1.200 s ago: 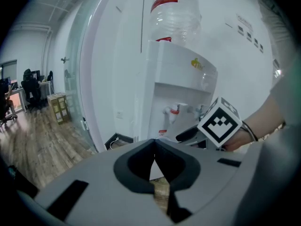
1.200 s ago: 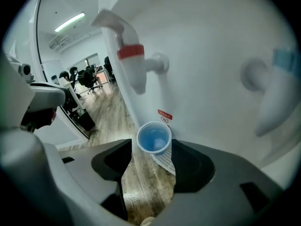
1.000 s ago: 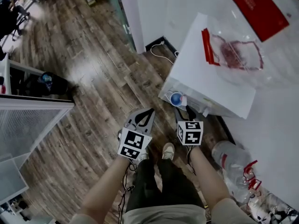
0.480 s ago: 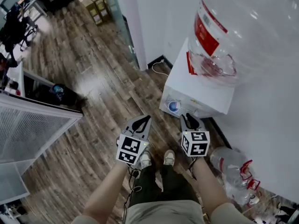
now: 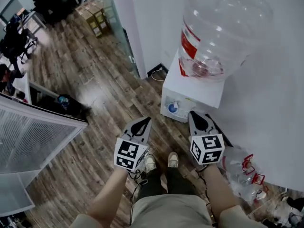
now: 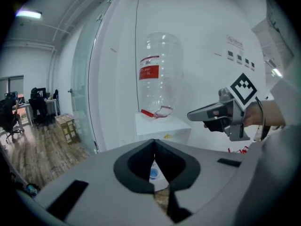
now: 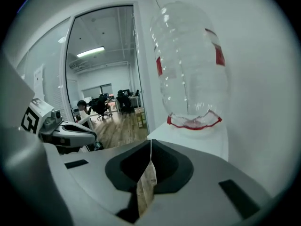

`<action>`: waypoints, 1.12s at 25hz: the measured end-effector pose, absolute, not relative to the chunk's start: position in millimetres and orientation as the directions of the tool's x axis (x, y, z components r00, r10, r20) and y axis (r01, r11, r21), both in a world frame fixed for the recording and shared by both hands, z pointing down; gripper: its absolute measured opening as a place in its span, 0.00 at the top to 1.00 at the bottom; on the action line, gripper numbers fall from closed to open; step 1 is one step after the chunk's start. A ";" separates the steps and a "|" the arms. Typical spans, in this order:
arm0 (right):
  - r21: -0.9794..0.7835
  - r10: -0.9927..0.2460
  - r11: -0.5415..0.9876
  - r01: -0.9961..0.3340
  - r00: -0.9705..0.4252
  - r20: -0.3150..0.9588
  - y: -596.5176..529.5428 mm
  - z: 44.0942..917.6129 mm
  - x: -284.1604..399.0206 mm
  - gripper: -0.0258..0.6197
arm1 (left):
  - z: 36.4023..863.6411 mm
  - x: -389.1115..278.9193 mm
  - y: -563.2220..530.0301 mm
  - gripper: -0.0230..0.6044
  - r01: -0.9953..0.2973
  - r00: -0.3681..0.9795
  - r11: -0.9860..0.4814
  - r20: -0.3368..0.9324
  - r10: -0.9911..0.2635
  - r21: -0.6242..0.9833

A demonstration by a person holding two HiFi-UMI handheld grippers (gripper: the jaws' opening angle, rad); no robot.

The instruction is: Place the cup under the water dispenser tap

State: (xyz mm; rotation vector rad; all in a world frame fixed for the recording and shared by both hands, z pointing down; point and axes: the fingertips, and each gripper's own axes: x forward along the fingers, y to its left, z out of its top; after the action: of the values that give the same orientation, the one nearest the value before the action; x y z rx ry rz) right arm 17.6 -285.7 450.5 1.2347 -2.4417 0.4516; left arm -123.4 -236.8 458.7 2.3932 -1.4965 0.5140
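A blue cup sits in the niche at the front of the white water dispenser, under its taps. A big clear bottle with a red label stands upside down on top. My left gripper and right gripper hang side by side in front of the dispenser, above the floor and apart from the cup. Both are shut with nothing in them. In the left gripper view, the cup shows through the slit below the closed left gripper. The right gripper points at the dispenser top.
Spare water bottles lie on the floor at the right, by the wall. A white mesh-fronted cabinet stands at the left. Cardboard boxes and a glass partition are farther back. A cable runs beside the dispenser. My feet stand on wood flooring.
Both grippers have risen and drawn back from the dispenser front. The right gripper, close to the cup a second ago, is clear of it now, and the whole bottle has come into view.
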 end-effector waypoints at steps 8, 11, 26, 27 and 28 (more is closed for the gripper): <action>-0.075 -0.748 0.596 -0.799 -0.587 0.308 -254.3 344.5 32.3 0.95 | 371.5 -118.7 -231.1 0.95 -0.893 0.418 -0.450 0.325 -0.848 -0.026; -0.043 -0.763 0.604 -0.796 -0.593 0.257 -241.8 309.4 35.1 0.95 | 337.6 -116.0 -221.8 0.95 -0.888 0.427 -0.458 0.280 -0.860 -0.051; 0.049 -0.752 0.658 -0.751 -0.652 0.095 -193.4 201.1 37.8 0.95 | 227.1 -112.6 -180.4 0.95 -0.876 0.457 -0.468 0.111 -0.882 -0.118; 0.049 -0.752 0.658 -0.751 -0.653 0.095 -191.1 199.1 38.2 0.95 | 225.1 -112.5 -178.2 0.95 -0.873 0.456 -0.469 0.113 -0.883 -0.135; 0.048 -0.751 0.659 -0.751 -0.653 0.094 -189.7 197.3 38.6 0.95 | 223.6 -112.5 -176.9 0.95 -0.872 0.455 -0.468 0.113 -0.883 -0.145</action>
State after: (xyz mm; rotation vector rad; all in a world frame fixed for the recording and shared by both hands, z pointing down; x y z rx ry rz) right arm 38.6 -189.7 197.3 1.2561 -2.7642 -0.0081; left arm -112.5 -176.9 223.6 2.7355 -1.6523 0.2766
